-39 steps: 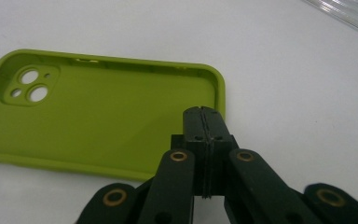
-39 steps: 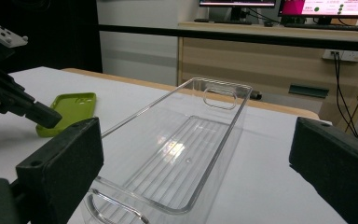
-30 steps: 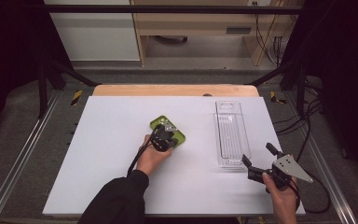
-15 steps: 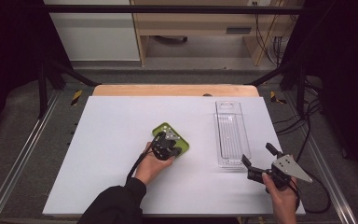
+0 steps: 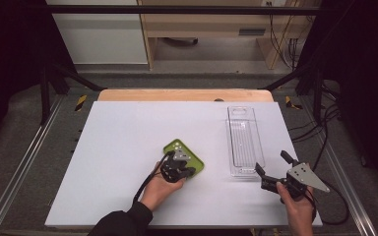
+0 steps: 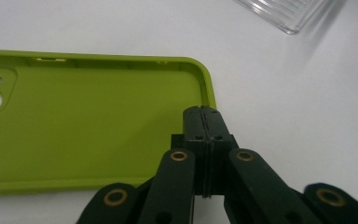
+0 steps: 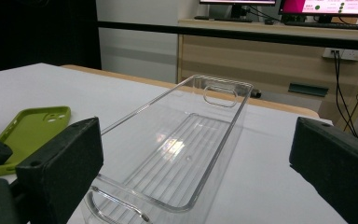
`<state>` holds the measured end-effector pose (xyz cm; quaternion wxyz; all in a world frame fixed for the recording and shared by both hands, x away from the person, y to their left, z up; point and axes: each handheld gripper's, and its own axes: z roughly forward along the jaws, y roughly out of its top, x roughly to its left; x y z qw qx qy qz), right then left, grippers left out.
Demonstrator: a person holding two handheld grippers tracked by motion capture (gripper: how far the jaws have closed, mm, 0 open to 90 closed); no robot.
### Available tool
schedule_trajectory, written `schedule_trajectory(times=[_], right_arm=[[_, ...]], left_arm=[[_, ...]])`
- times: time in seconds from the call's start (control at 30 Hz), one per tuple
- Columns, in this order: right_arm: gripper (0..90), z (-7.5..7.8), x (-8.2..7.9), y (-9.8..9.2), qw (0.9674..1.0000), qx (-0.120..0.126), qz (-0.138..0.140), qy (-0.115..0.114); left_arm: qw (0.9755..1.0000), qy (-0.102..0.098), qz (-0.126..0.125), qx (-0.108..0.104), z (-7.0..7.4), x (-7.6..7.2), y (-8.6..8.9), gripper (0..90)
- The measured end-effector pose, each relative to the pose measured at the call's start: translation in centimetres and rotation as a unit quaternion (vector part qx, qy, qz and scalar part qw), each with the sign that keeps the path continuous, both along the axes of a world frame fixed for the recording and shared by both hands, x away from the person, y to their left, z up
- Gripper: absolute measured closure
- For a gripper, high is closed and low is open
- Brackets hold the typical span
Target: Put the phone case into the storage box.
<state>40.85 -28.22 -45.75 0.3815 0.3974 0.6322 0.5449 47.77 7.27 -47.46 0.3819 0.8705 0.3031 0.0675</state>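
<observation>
On white tabletop [image 5: 128,147], matte green case [image 5: 189,156], ribbed clear tray [image 5: 243,142]

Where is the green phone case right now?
In the high view the green phone case lies flat on the table's middle, left of the clear tray, with the shut left gripper at its near corner.

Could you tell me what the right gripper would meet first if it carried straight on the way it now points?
Most likely the clear plastic tray: the right gripper has its jaws wide open, with the tray's near end straight ahead between them. How much gap remains is hard to judge.
</observation>
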Motion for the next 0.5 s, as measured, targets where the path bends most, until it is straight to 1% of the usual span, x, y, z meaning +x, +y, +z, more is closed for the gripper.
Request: schedule_trajectory(times=[0.1,0.23,0.33,0.5], right_arm=[[3.0,0.0,0.0,0.0,1.0,0.0,0.0,0.001],[2.8,-0.1,0.0,0.1,1.0,-0.003,0.001,0.004],[2.8,-0.1,0.0,0.1,1.0,-0.003,0.0,0.003],[3.0,0.0,0.0,0.2,1.0,-0.004,0.001,0.001]], left_arm=[[1.0,-0.003,-0.003,0.001,0.0,-0.7,-0.2,90.0],[1.0,-0.003,-0.007,-0.005,-0.1,-1.4,-0.2,90.0],[0.9999,-0.002,-0.004,-0.014,-0.3,-1.7,-0.1,90.0],[0.9999,0.0,-0.01,-0.011,-0.2,-2.4,-0.3,90.0]])
